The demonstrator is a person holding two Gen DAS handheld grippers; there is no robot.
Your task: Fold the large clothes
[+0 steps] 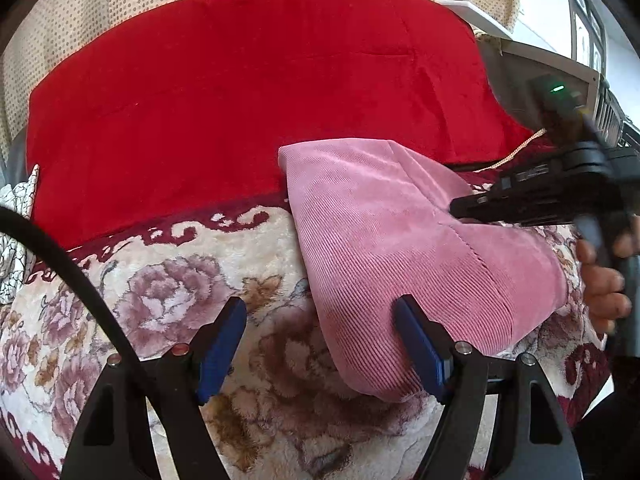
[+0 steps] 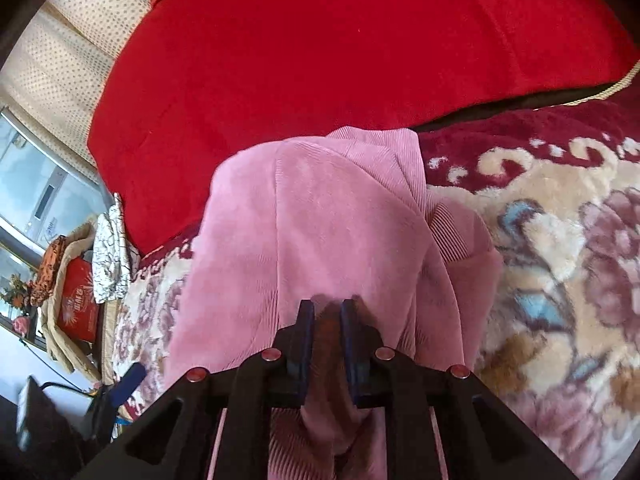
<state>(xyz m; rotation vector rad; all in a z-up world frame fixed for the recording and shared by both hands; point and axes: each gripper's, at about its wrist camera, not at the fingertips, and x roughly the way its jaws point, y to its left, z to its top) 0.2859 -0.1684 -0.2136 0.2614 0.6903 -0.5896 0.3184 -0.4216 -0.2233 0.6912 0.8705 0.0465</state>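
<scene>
A pink corduroy garment [image 1: 380, 220] lies partly folded on a floral plush blanket [image 1: 160, 280]. My left gripper [image 1: 320, 304] stands open just above the blanket. Its right finger [image 1: 416, 340] rests against the garment's near edge, and its left finger is over bare blanket. My right gripper [image 2: 327, 306] is shut on a bunched fold of the pink garment [image 2: 320, 220], which is lifted and draped towards the camera. In the left wrist view the right gripper [image 1: 456, 206] comes in from the right over the garment, held by a person's hand [image 1: 604, 292].
A large red blanket [image 1: 240, 100] covers the far half of the bed, behind the garment. A dotted beige curtain [image 1: 80, 12] hangs beyond it. At the bed's left side are a black-and-white cloth [image 2: 110, 256] and a red box [image 2: 78, 300].
</scene>
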